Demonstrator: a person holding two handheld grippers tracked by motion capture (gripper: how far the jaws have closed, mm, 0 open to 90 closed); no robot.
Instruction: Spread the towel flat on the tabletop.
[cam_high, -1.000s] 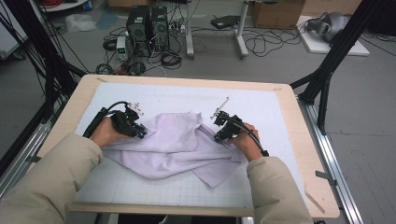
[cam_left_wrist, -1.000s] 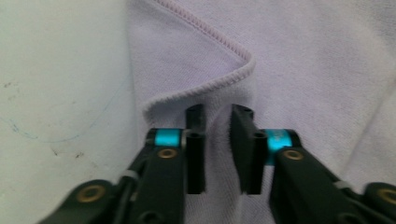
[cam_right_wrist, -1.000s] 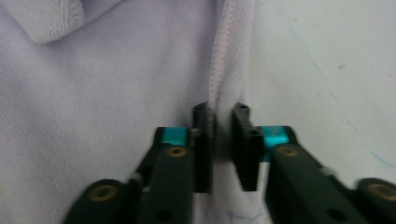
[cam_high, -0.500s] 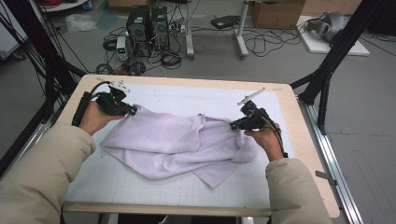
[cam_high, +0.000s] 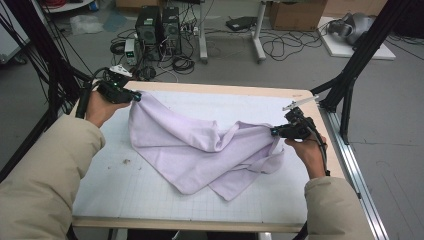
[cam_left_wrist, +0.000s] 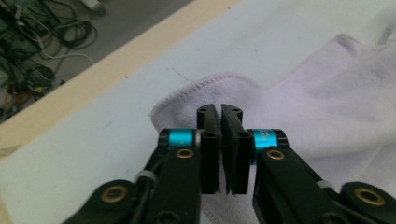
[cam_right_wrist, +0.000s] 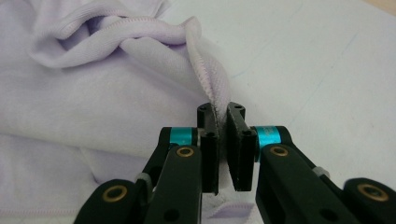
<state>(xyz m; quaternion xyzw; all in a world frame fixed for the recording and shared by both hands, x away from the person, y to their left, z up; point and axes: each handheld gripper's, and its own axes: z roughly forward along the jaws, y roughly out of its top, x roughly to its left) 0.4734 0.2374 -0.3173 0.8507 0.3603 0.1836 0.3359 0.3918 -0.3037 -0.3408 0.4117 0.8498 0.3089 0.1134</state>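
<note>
A pale lilac cloth (cam_high: 200, 150) lies stretched across the middle of the surface (cam_high: 125, 200), its long axis running from the far left corner toward the right edge, so it slants slightly nearer the person as it goes right. Its upper edge hangs taut between the two pinched ends and sags in the middle, where the fabric bunches into folds. Below that line the rest drapes down onto the white gridded mat, ending in two overlapping pointed flaps that aim toward the person's side.

The left tool (cam_high: 134, 97) holds the cloth's far left end just above the surface near the far left corner. In the left gripper view the left tool (cam_left_wrist: 220, 122) has its jaws pressed almost together, and the stitched hem of the cloth (cam_left_wrist: 327, 93) curves around behind and under them; the fabric between the pads is hard to make out, but the jaws are closed on that corner.

The right tool (cam_high: 274, 132) grips the opposite end near the right edge. In the right gripper view the right tool (cam_right_wrist: 221, 122) pinches a twisted, stitched hem of the cloth (cam_right_wrist: 93, 93) that rises from between its jaws.

Beyond the surface, computer boxes (cam_high: 160, 25) and loose cables (cam_high: 280, 47) sit on the grey floor.
</note>
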